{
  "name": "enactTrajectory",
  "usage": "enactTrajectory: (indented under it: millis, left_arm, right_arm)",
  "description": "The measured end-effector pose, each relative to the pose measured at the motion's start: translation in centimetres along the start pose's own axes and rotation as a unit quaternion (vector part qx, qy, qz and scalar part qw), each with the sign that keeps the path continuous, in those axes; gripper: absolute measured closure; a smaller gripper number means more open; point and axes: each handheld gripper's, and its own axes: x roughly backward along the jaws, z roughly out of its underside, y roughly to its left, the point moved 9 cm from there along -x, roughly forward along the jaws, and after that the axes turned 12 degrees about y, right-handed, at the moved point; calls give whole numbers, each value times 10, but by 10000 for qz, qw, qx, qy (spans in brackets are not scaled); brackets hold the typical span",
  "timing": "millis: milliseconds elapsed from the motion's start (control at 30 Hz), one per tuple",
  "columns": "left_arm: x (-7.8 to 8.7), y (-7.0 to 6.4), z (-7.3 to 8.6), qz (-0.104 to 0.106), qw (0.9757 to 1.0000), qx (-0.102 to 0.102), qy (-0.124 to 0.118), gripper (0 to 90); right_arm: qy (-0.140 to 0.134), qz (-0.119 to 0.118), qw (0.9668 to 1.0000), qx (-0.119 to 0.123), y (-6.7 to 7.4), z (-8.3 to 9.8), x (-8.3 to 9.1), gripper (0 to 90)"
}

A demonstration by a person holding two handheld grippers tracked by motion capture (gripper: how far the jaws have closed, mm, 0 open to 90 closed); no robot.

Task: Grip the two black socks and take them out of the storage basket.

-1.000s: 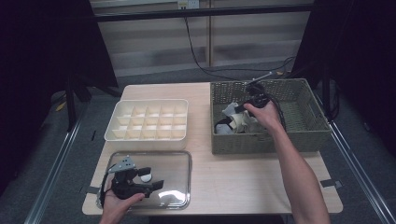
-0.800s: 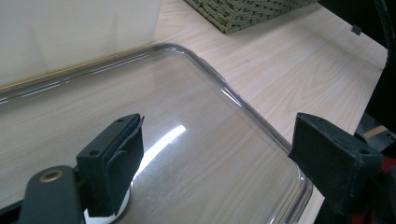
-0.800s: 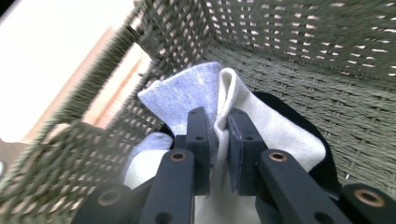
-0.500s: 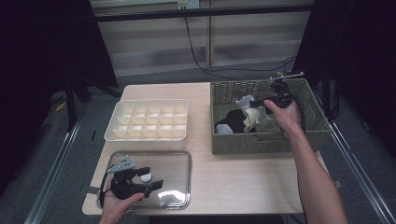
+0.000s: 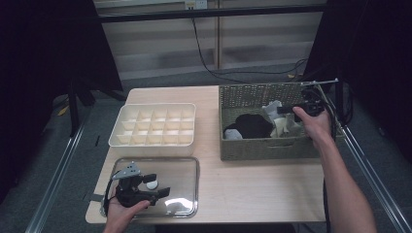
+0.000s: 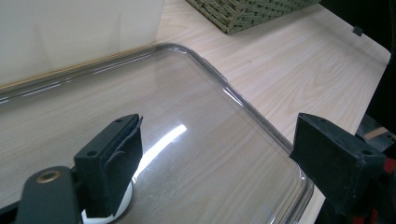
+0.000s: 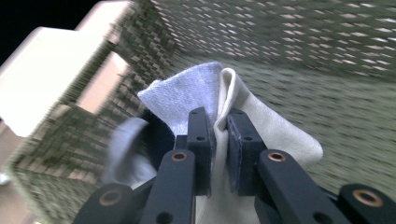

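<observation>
My right gripper (image 7: 219,140) is clamped on a cream cloth (image 7: 261,140) inside the wicker basket (image 5: 265,148). It has moved from the basket's middle to its right end w/ the cloth since a sec ago. Grey and black cloths lie beside it. Left gripper (image 6: 215,172) hasn't moved, jaws wide apart and holding nothing over the clear tray (image 5: 187,167), near a white disc (image 5: 152,184). The divided box (image 5: 155,126) is unchanged.
</observation>
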Motion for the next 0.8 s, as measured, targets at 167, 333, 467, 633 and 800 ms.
enactTrajectory:
  millis: [167, 333, 467, 633, 800]
  left_arm:
    - [0, 0, 0, -13, 10000, 3, 2, 160]
    - [0, 1, 1, -33, 10000, 2, 20, 160]
    - [0, 2, 1, -55, 10000, 25, 22, 160]
    - [-1, 1, 1, -31, 10000, 13, 36, 160]
    - [-1, 1, 1, -50, 10000, -9, 49, 159]
  right_arm:
    - [225, 150, 9995, -156, -13, 10, -1, 803]
    - [520, 577, 9966, -268, -23, 18, -3, 751]
    - [561, 723, 9953, -300, -24, 18, -2, 657]
    - [564, 644, 9963, -100, -14, 13, -11, 613]
    - [633, 515, 9965, 157, 1, 3, -29, 628]
